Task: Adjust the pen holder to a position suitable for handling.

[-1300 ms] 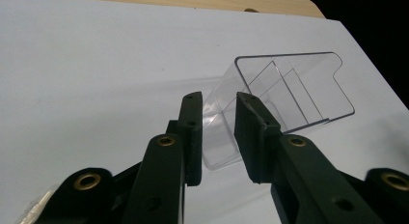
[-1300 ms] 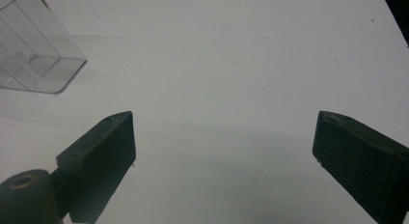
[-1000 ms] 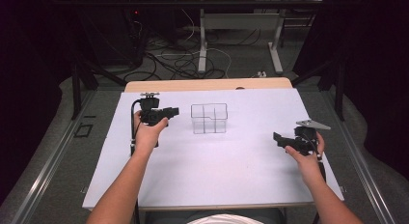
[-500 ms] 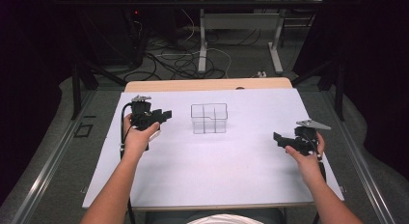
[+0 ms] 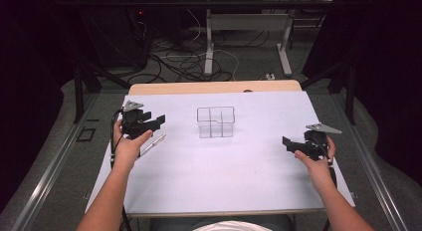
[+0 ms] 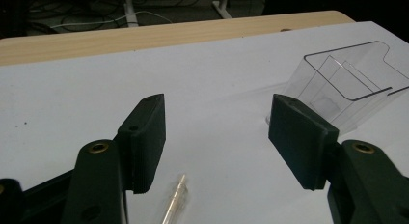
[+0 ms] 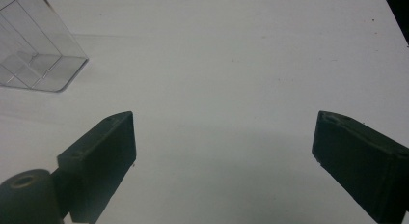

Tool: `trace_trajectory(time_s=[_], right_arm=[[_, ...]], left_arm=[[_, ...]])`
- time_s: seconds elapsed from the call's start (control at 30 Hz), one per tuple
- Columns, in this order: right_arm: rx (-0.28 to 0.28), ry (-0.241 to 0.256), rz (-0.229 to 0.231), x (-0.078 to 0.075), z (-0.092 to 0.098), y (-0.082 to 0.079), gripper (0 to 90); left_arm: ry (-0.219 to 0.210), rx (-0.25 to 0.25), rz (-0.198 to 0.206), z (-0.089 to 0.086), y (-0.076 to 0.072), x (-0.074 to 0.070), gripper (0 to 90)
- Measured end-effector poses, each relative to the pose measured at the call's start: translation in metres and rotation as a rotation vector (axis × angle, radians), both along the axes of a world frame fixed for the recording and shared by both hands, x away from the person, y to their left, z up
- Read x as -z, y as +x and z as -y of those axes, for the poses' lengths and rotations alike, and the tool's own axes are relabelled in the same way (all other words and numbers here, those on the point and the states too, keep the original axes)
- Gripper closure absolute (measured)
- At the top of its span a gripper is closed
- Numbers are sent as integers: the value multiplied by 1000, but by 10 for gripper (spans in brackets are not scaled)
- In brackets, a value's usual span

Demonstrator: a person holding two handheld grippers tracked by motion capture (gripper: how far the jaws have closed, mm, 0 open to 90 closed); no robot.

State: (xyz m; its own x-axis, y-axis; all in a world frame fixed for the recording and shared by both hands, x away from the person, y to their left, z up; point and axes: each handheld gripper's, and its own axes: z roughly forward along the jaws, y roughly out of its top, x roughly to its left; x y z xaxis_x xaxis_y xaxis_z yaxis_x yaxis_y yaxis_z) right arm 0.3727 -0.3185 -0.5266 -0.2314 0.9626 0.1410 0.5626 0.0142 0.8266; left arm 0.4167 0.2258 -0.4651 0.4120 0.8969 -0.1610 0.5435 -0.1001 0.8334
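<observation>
So far nothing is in hand: your left gripper [image 5: 158, 121] hangs wide open over the pen [image 5: 152, 144] lying on the white table [image 5: 239, 181], the clear organizer [image 5: 215, 122] stands empty, and your right gripper [image 5: 287, 141] waits wide apart, empty too.

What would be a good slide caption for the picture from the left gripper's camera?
Open left hand-held gripper poised over a clear pen on the white table, clear divided box nearby.
</observation>
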Motion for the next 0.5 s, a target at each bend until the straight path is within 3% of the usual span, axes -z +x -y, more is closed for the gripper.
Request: trace_trajectory(time_s=[0.17, 0.37, 0.5], right_arm=[[-1, -2, 2, 0, 0, 0, 82], [-2, 1, 0, 1, 0, 0, 82], [-7, -5, -1, 1, 0, 0, 82]], left_arm=[[-14, -11, -20, -9, -3, 1, 314], [12, -67, -72, -22, -3, 7, 166], [43, -71, -81, -31, -4, 10, 156]])
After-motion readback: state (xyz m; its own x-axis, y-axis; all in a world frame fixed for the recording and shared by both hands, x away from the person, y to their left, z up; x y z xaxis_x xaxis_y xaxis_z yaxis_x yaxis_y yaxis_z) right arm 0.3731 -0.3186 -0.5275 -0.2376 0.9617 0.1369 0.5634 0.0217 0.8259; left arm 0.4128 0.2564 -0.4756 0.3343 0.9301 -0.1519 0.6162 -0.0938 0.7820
